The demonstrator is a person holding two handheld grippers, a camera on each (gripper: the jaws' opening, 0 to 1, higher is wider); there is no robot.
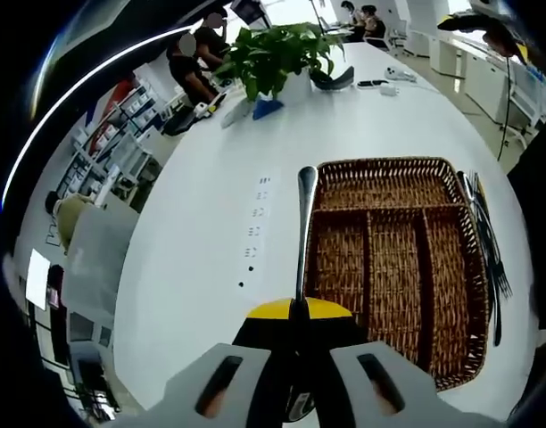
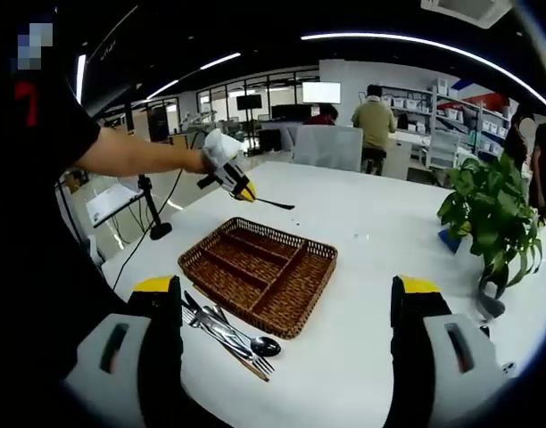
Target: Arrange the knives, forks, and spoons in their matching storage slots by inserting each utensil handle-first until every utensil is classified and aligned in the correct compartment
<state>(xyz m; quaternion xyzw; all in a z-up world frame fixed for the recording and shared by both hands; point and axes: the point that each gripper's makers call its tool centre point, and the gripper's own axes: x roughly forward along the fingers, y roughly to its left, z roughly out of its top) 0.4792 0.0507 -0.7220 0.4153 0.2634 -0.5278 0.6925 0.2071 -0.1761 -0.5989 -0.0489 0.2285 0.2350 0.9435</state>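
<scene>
Standing on the long white table (image 2: 362, 267) toward the right of the right gripper view is a leafy potted plant (image 2: 487, 214), well apart from the work; the same plant sits at the top centre of the left gripper view, with small devices (image 1: 380, 85) beyond it. People sit and stand at desks far back in both views. Nothing blocks the wicker tray (image 2: 260, 272), which lies at the centre of the right gripper view.

That tray is brown woven cane, split into one wide slot and three narrower ones, all bare. A loose bundle of cutlery (image 2: 233, 334), forks and a spoon among them, lies on the table against the tray's lower left edge; in the left gripper view it runs along the tray's right rim.

Seen from its own camera, the left gripper (image 1: 298, 308) has its jaws pressed together on the end of a slim metal utensil (image 1: 304, 227), which points up the frame just beside the tray's left rim. The right gripper (image 2: 286, 312) stands spread wide, holding nothing, with the bundle just inside its left jaw.
</scene>
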